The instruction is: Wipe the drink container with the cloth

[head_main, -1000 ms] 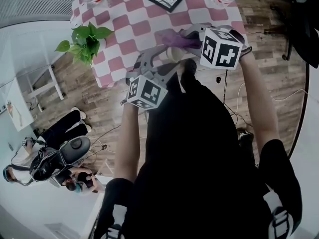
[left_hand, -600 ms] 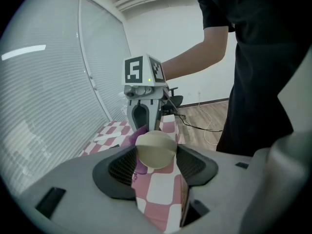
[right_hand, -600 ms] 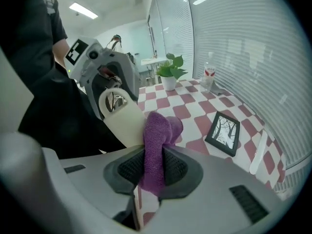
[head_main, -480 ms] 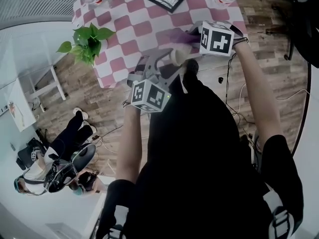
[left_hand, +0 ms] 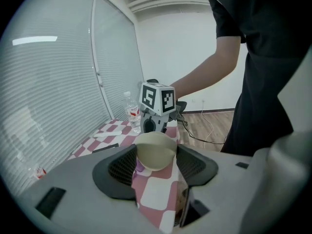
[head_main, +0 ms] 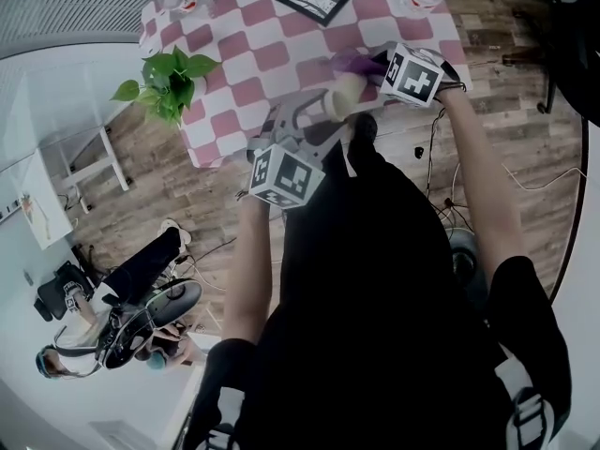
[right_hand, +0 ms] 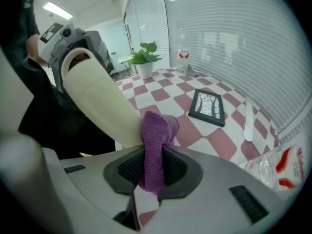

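Purple cloth (right_hand: pixel 158 128) pinched in right gripper (right_hand: pixel 155 169), apparently against cup (right_hand: pixel 102 101) | left gripper (left_hand: pixel 156 165) grips cup

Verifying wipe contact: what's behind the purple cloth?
The cream drink container, held by the left gripper; the purple cloth in the right gripper touches its side. The contact patch itself is covered.

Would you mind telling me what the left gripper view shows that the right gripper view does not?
Only the left gripper view shows the wood floor and a cable lying on it. Only the right gripper view shows the right claw pinching the purple cloth, the potted plant and the picture frame. Both show the cream cup held in the left claw, and the checked tablecloth.
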Demonstrator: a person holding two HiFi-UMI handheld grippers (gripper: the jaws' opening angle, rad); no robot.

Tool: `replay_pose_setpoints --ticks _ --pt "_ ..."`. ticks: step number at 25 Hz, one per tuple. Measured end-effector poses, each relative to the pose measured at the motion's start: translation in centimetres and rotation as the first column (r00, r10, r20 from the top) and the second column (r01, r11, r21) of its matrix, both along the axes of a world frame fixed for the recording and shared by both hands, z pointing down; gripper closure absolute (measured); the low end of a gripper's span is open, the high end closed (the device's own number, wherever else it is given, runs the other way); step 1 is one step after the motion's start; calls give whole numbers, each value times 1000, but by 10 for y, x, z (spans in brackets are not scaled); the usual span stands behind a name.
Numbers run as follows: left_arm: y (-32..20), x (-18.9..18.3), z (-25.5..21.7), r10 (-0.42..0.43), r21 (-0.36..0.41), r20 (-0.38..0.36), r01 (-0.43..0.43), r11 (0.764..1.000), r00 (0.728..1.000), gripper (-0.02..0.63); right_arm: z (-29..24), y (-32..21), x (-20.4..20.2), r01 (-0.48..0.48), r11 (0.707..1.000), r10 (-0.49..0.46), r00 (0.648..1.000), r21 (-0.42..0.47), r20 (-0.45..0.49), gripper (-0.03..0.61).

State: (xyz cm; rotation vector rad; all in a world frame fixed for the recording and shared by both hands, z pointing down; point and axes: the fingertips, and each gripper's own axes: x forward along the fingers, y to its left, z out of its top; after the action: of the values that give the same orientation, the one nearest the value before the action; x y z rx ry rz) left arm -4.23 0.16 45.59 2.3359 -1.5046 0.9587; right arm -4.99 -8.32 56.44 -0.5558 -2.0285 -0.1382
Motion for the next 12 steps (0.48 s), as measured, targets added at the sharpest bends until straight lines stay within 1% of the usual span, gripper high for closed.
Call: replay_pose_setpoints --ticks 2,5,9,10,12 --pt "-2 -2 -1 -16 -2 -26 16 1000 1000 344 -16 -8 -5 -76 997 75 995 13 70 494" --pt "-5 -6 -2 -36 -7 -54 36 999 998 344 -47 -19 -9 -181 983 179 967 -6 180 494" --pt "-11 -8 -2 -70 -12 -81 70 997 994 344 -82 -26 1 -259 966 256 932 -24 257 494" --pt "-13 -9 -2 -83 -14 -90 82 997 992 344 -90 -29 4 -291 956 287 918 -27 275 494" --pt "-18 -10 -3 -103 -15 -107 102 995 989 344 -106 -37 12 -373 927 364 873 -36 324 494"
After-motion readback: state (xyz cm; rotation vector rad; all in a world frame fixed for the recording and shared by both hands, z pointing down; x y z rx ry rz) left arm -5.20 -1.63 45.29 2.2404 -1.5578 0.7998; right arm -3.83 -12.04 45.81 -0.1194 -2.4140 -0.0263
